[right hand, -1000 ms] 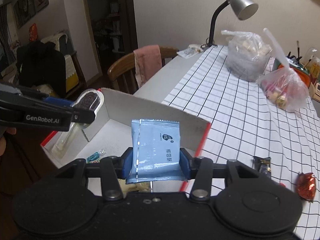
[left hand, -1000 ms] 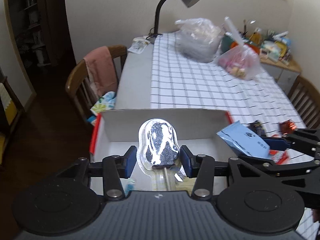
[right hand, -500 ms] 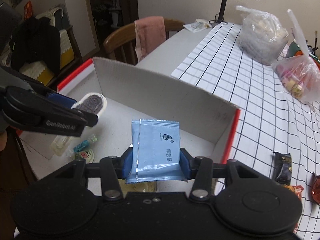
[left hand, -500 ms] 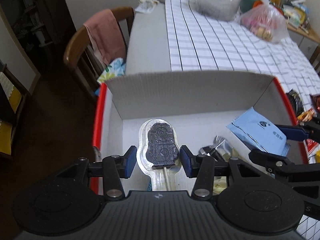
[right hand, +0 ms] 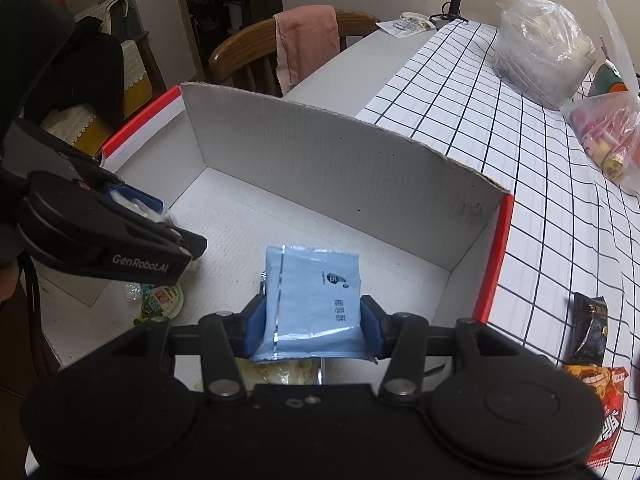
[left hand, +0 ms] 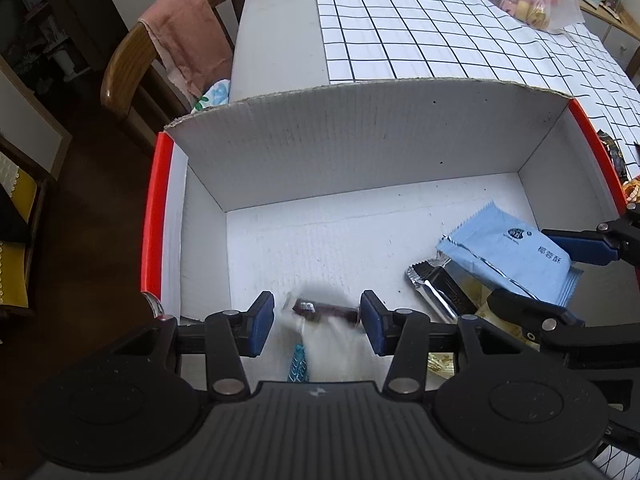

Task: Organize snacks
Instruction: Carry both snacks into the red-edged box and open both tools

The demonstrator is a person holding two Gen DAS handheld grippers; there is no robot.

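A white cardboard box (left hand: 360, 148) with red edges sits at the table's near end; it also shows in the right wrist view (right hand: 340, 168). My left gripper (left hand: 318, 322) is open inside the box. The dark chocolate pop in clear wrap (left hand: 326, 314) is blurred between its fingers, tipped flat and falling to the box floor. My right gripper (right hand: 314, 326) is shut on a light blue snack packet (right hand: 316, 296), held low inside the box's right side; the packet also shows in the left wrist view (left hand: 508, 254).
Inside the box lie a silver wrapped bar (left hand: 434, 290), a teal candy (left hand: 298, 366) and a green round snack (right hand: 162, 300). Loose snacks (right hand: 590, 330) lie on the checked tablecloth (right hand: 520, 140) right of the box. Plastic bags (right hand: 536, 52) and a wooden chair (left hand: 176, 56) stand beyond.
Both grippers have dropped lower into the box. My left gripper has opened and let go of the chocolate pop, which is falling flat. The right gripper still holds the blue packet.
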